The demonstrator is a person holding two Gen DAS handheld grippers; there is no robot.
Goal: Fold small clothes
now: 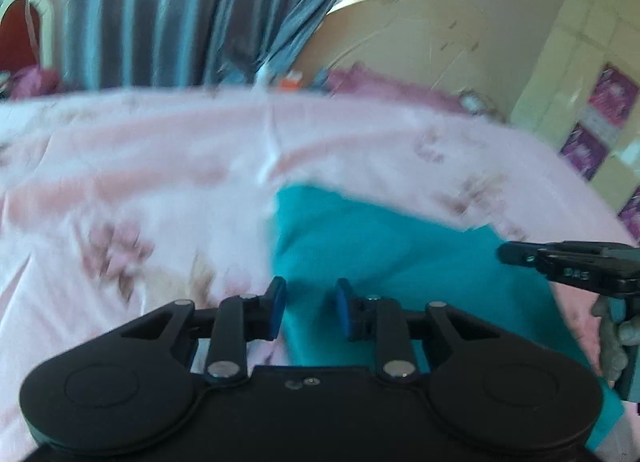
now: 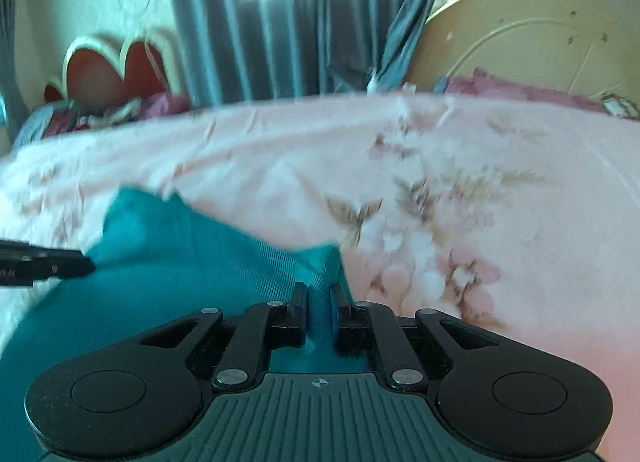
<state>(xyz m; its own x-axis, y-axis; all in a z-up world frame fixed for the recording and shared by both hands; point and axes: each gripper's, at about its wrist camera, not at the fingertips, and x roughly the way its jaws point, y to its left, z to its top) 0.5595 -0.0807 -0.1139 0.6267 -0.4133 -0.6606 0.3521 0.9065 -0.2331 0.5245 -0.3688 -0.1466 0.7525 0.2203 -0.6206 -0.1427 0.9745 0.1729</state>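
A teal garment (image 1: 384,246) lies on a pink floral bedsheet (image 1: 132,166). My left gripper (image 1: 310,308) is open, its blue pads standing apart over the garment's left edge with nothing between them. My right gripper (image 2: 319,306) is shut on a fold of the teal garment (image 2: 192,262) near its right edge, with ribbed cloth pinched between the pads. The right gripper also shows in the left wrist view (image 1: 568,266), at the garment's right side. The left gripper's tip shows at the left edge of the right wrist view (image 2: 48,264). Both views are blurred.
Blue-grey curtains (image 2: 288,30) hang behind the bed. A cream headboard (image 2: 528,46) and a purple pillow (image 2: 520,92) are at the far right. A red and cream headboard (image 2: 108,74) with bundled bedding is at the far left. Tiled floor (image 1: 600,110) lies right of the bed.
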